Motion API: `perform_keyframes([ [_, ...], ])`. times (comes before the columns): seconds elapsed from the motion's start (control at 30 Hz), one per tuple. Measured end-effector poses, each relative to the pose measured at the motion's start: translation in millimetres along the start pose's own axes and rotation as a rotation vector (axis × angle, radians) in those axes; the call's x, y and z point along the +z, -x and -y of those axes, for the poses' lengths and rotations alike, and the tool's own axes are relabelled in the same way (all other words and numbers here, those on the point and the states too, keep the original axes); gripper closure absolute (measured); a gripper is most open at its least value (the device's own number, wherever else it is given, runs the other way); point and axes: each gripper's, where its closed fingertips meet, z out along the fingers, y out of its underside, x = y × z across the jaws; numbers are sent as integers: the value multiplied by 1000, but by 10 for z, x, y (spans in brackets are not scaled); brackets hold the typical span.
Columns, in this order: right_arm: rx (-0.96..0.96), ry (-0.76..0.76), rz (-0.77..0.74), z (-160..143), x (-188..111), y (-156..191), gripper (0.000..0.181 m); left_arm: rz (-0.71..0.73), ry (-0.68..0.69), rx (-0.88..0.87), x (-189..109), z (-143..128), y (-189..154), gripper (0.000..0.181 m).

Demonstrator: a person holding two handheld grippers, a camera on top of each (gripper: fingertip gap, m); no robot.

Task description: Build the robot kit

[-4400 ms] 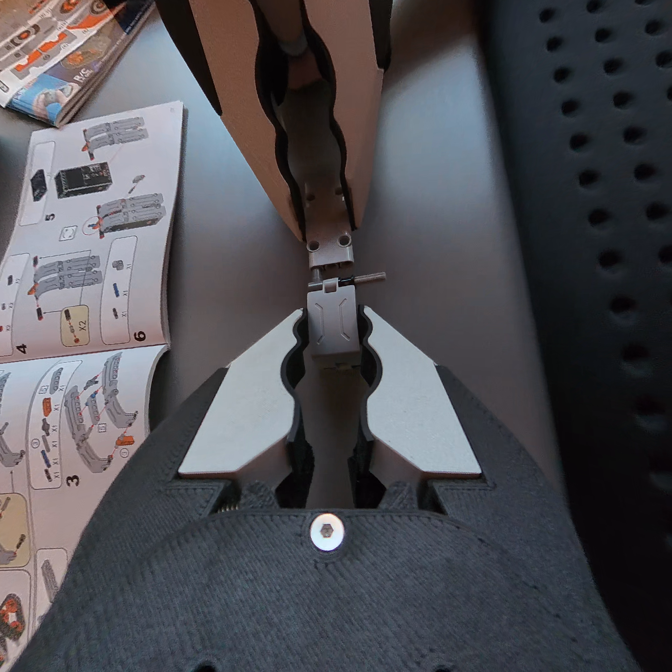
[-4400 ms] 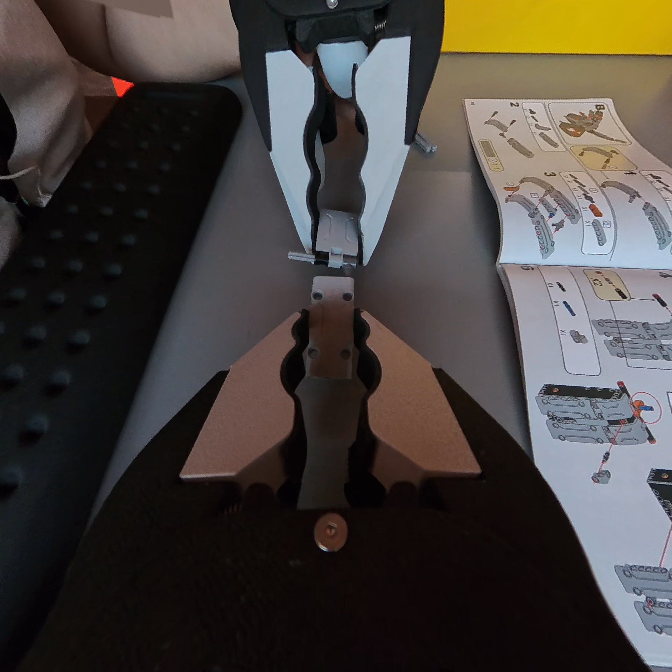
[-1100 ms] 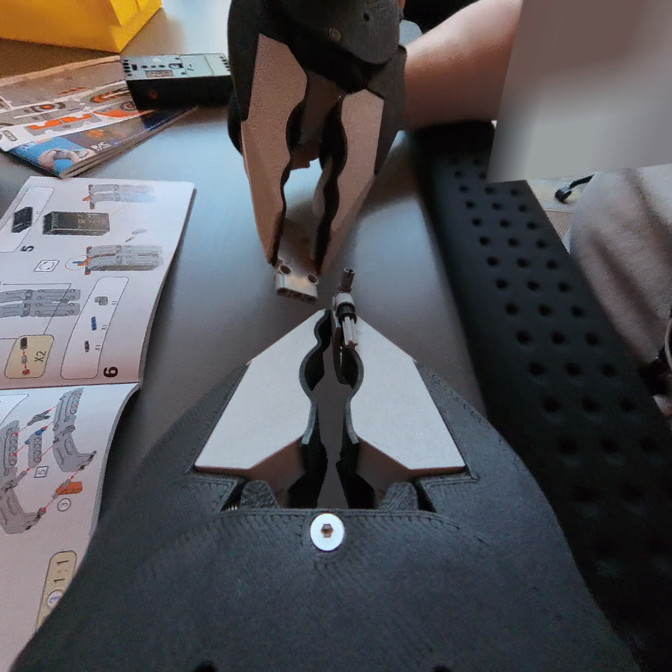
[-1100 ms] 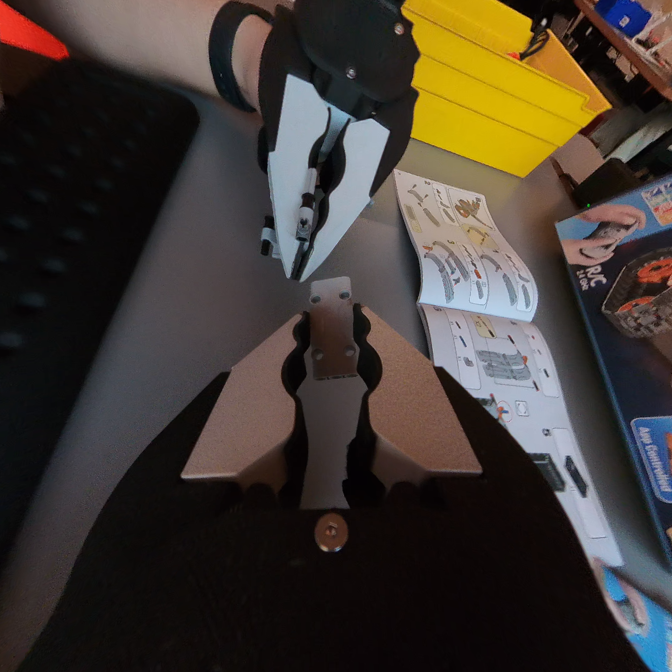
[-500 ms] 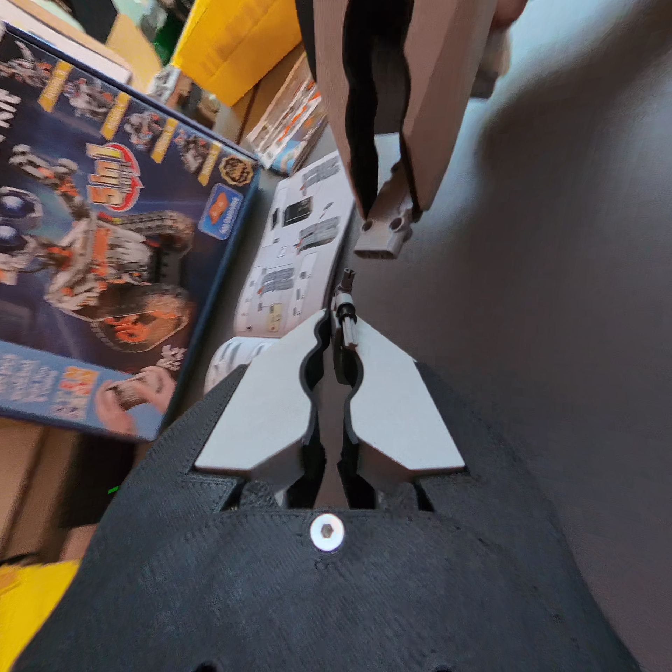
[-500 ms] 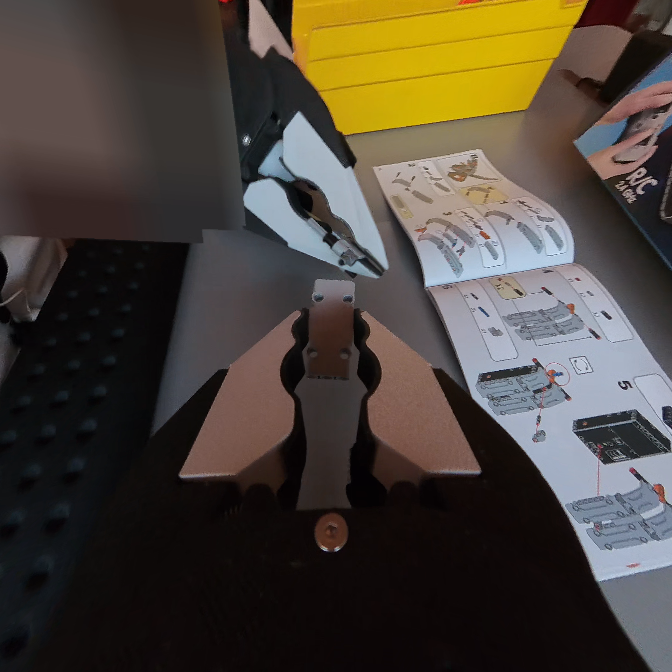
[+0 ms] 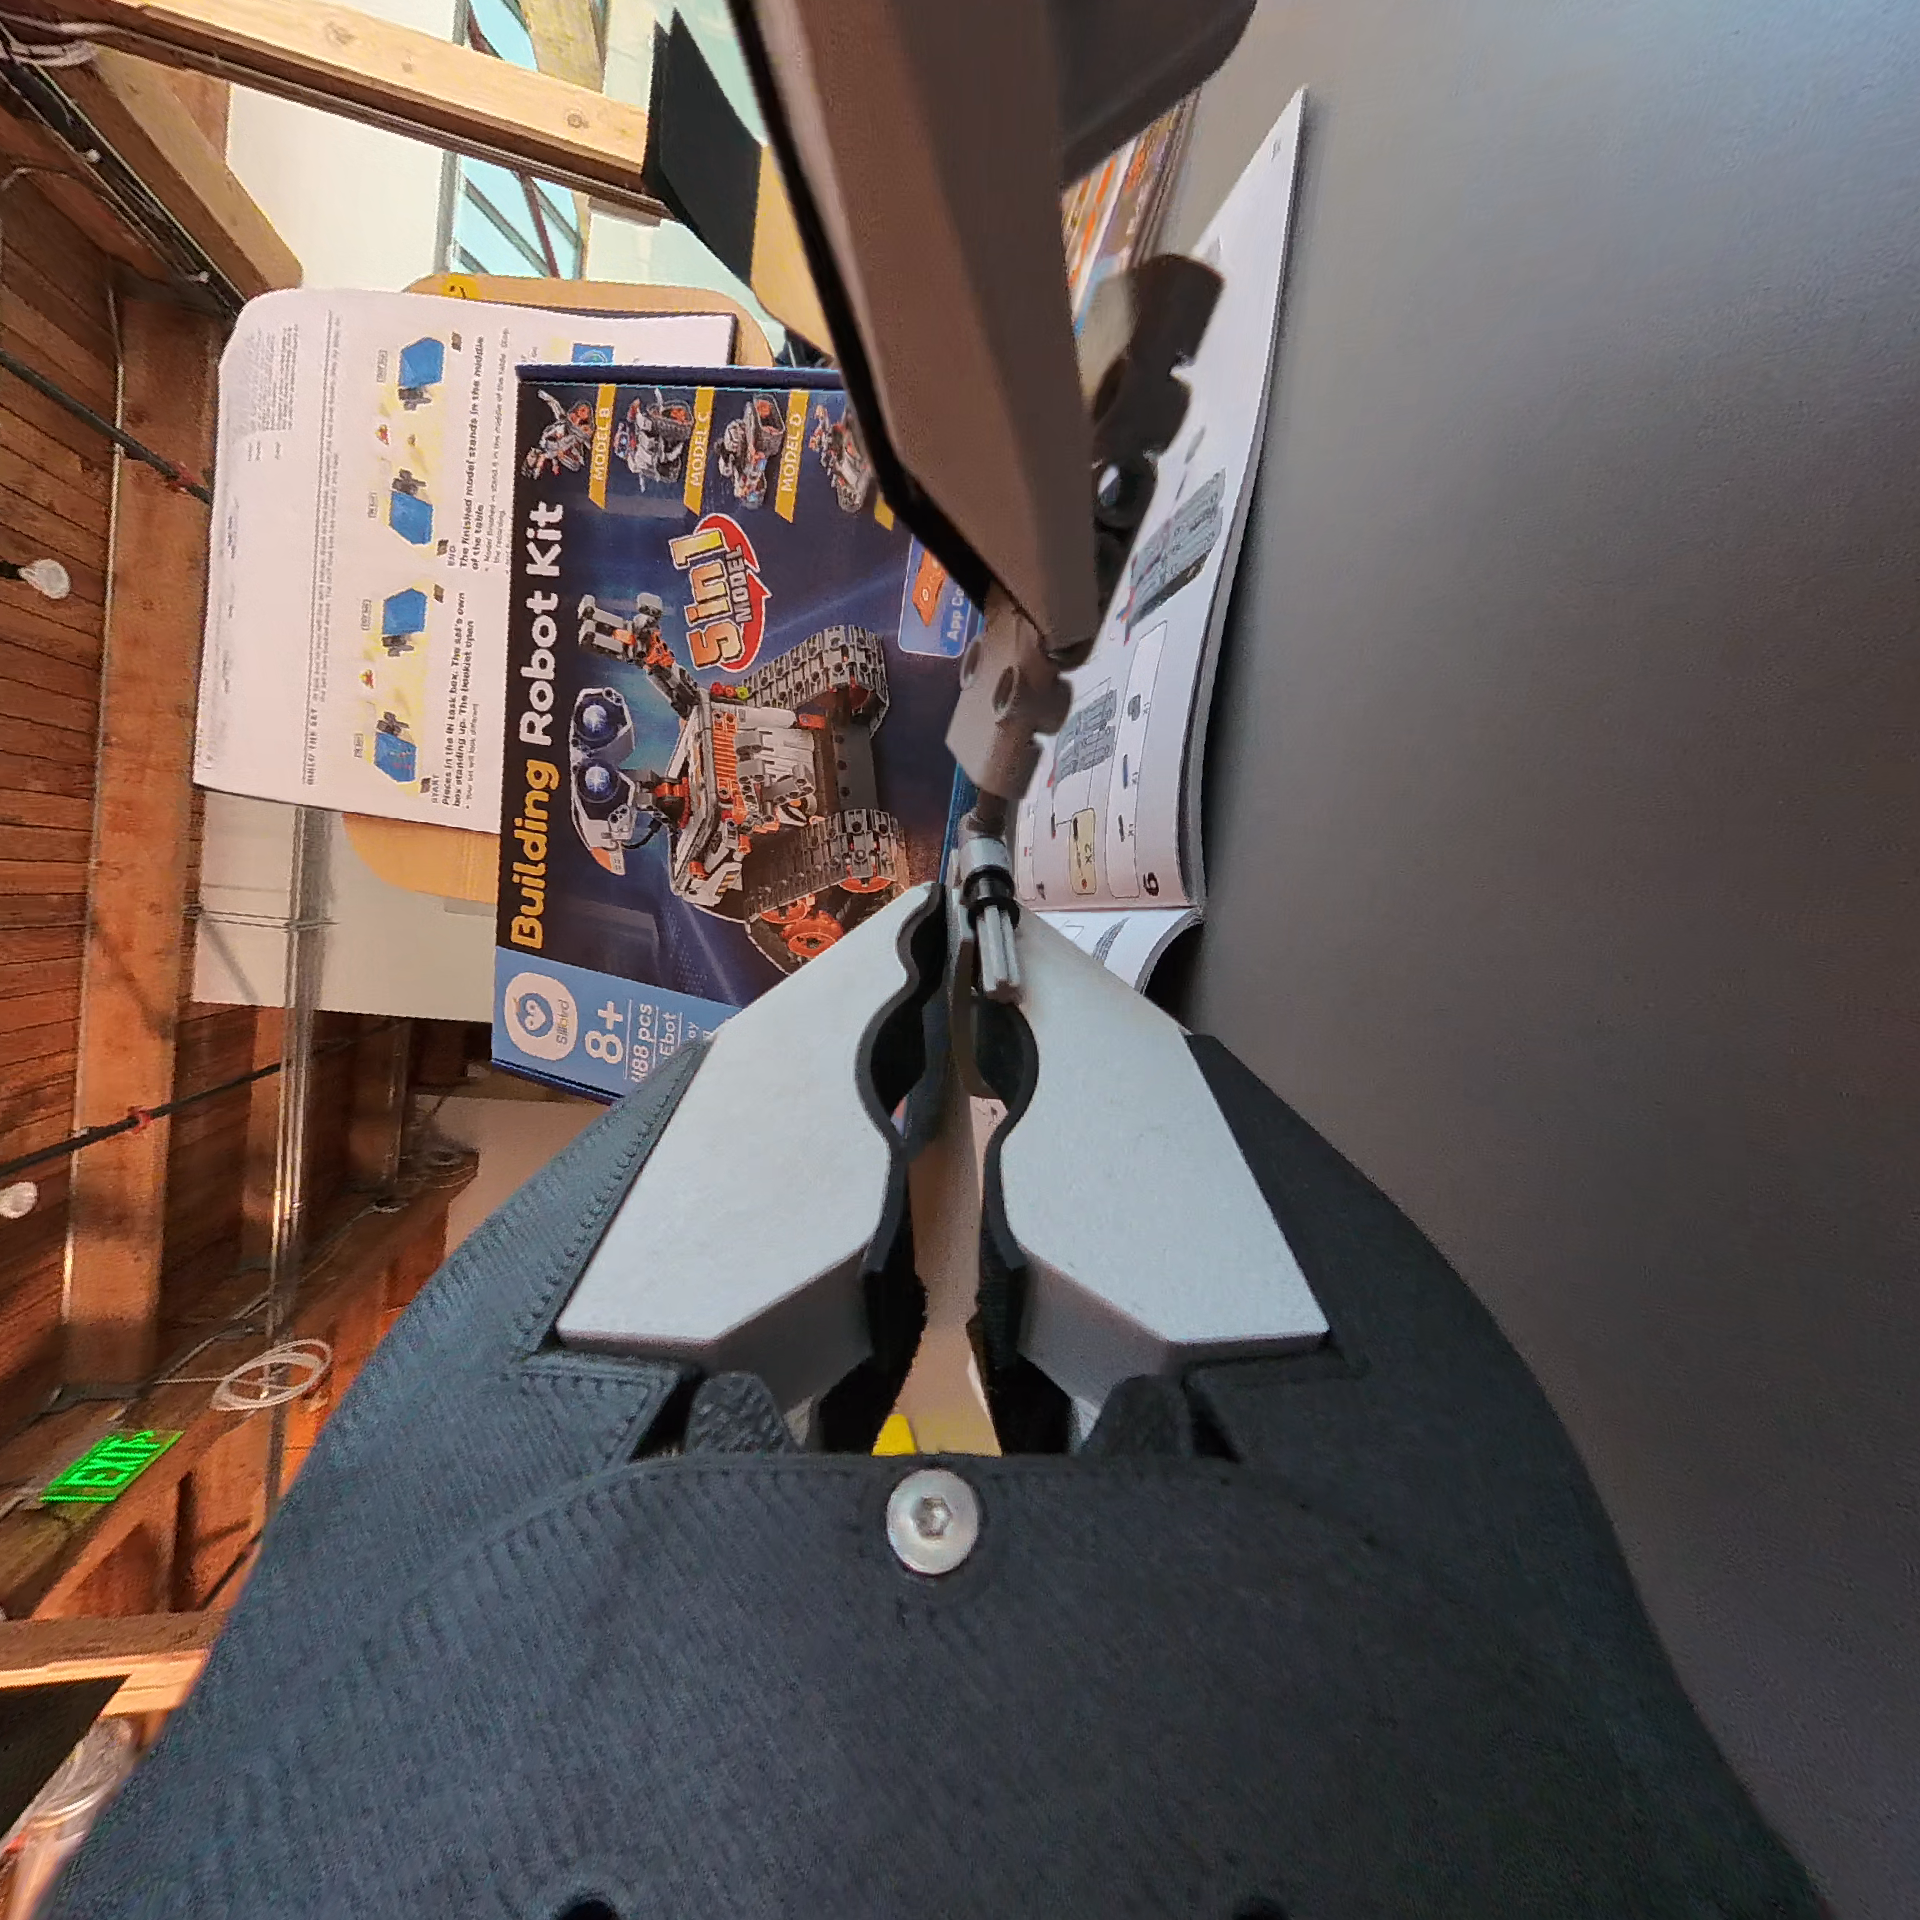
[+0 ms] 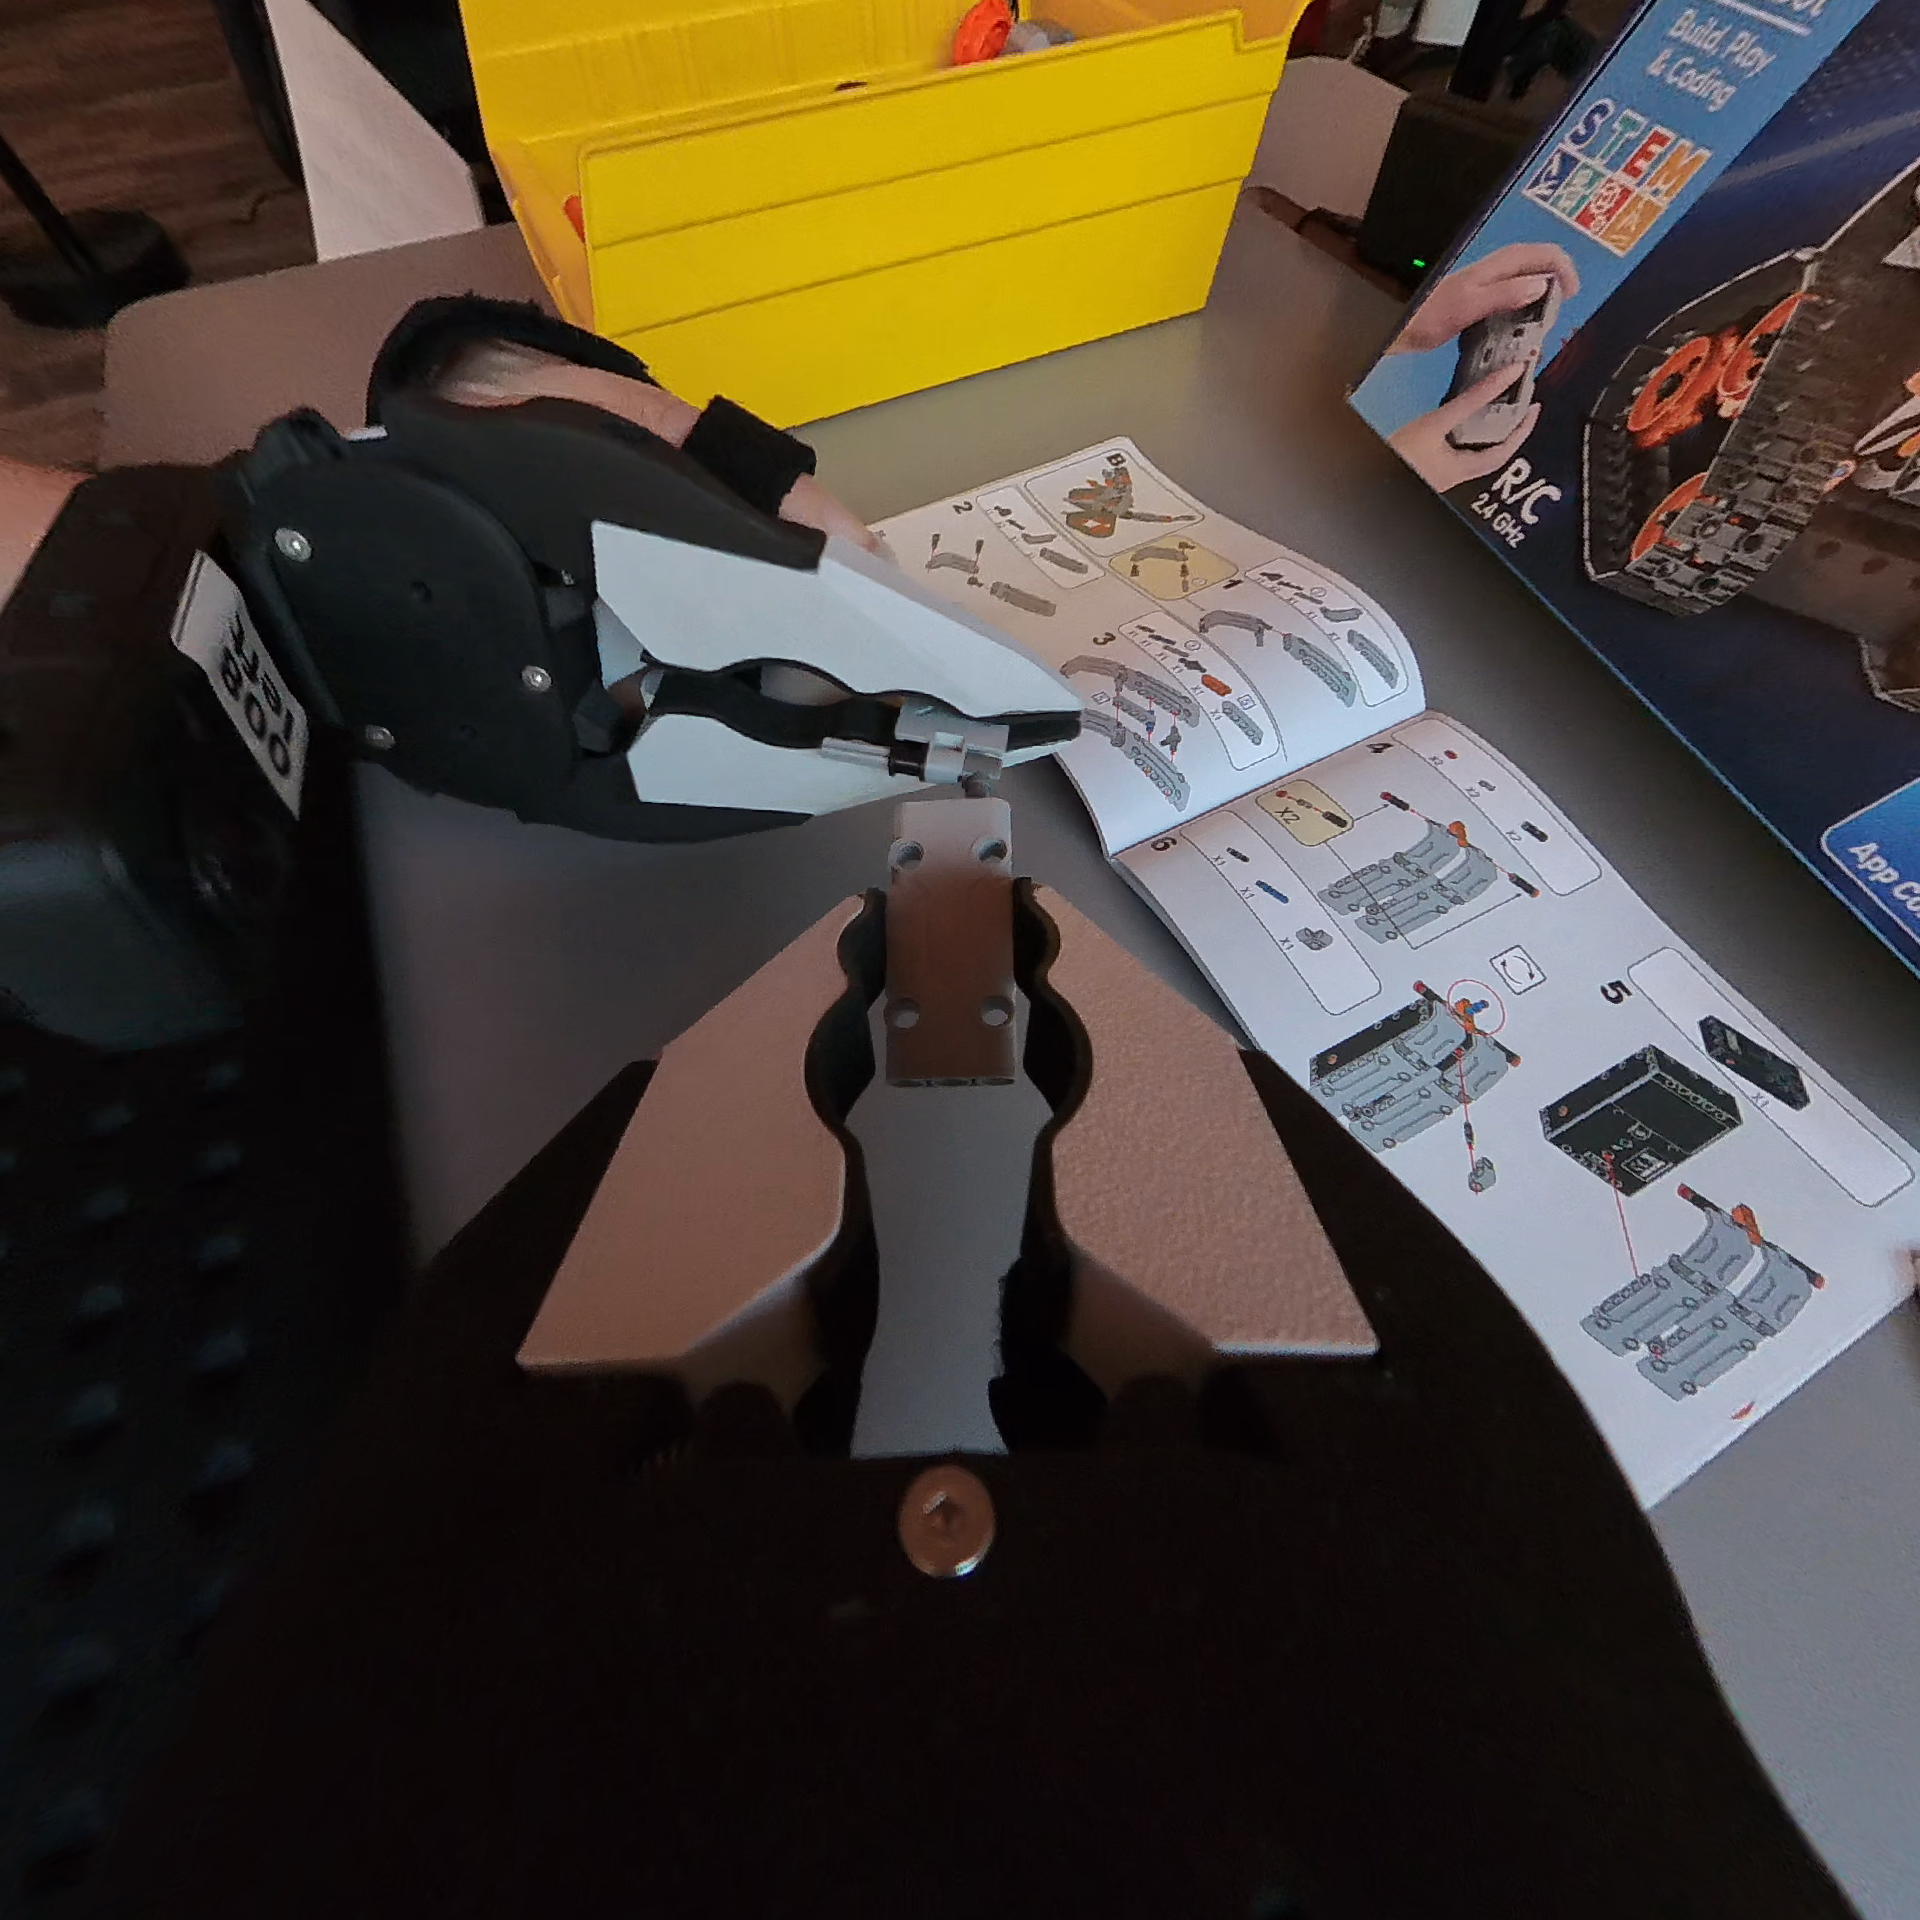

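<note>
In the left wrist view my left gripper (image 7: 977,925) is shut on a small grey pin piece (image 7: 987,909) with a black collar, which sticks out past the fingertips. The pin's tip meets the end of a grey holed beam (image 7: 1003,696) held by my right gripper (image 7: 1049,634), which reaches in from above. In the right wrist view my right gripper (image 8: 951,904) is shut on that grey beam (image 8: 951,966). My left gripper (image 8: 1055,722) comes in from the left, lying on its side, and its pin piece (image 8: 935,753) sits just over the beam's far end.
An open instruction booklet (image 8: 1351,935) lies on the dark grey table (image 7: 1558,831) to the right. A blue kit box (image 8: 1714,416) stands behind it. A yellow bin (image 8: 883,208) is at the back. A black perforated mat (image 8: 104,1247) lies to the left. The grippers' ends are close to 6 cm from one another.
My left gripper has rolled onto its side and both grippers have swung round. The pin piece and the beam end, a short gap apart before, now meet.
</note>
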Motion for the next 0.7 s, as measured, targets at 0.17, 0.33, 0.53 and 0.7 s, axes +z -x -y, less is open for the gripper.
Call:
perform_keyframes([
  [0.17, 21, 20, -18, -49, 49, -34, 159, -1, 28, 26, 32, -8, -51, 181],
  [0.33, 30, 46, -35, -107, 38, -57, 159, 5, 62, 27, 57, -55, -53, 181],
  [0.53, 30, 79, -31, -170, 98, -50, 159, -1, 61, 35, 70, -27, -88, 181],
  [0.7, 63, 45, -50, -146, 104, -81, 159, -12, 76, 46, 83, -53, -112, 181],
])
